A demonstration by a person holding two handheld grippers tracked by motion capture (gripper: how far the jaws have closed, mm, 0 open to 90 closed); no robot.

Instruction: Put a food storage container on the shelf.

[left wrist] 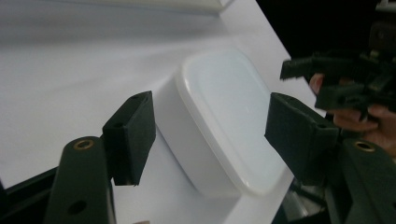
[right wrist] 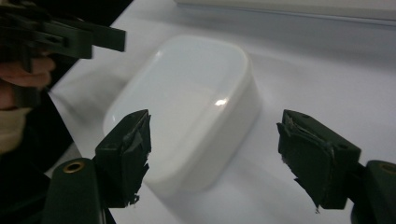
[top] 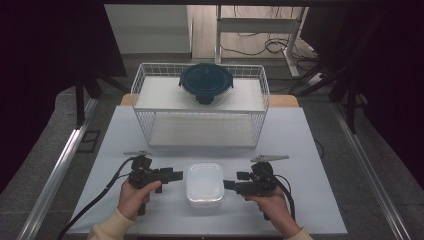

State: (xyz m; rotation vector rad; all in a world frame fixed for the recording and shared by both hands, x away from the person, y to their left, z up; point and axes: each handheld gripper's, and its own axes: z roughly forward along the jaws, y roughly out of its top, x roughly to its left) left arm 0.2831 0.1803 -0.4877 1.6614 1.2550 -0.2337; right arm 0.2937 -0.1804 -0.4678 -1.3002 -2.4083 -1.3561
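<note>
We saw two black handheld grippers, the left gripper (top: 176, 175) and the right gripper (top: 231, 181), each topped by a grey three-cornered plate and trailing a black cable. Their jaws were blocky black pads on arms set with brass-ringed holes; the right gripper's pads looked ragged at the edges. The person's sleeves (top: 107, 229) were cream with ribbed cuffs.

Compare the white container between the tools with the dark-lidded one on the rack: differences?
The white container is rectangular with rounded corners; the round container has a dark blue lid. The white container sits on the table, the round container on the wire rack. Both are closed.
</note>
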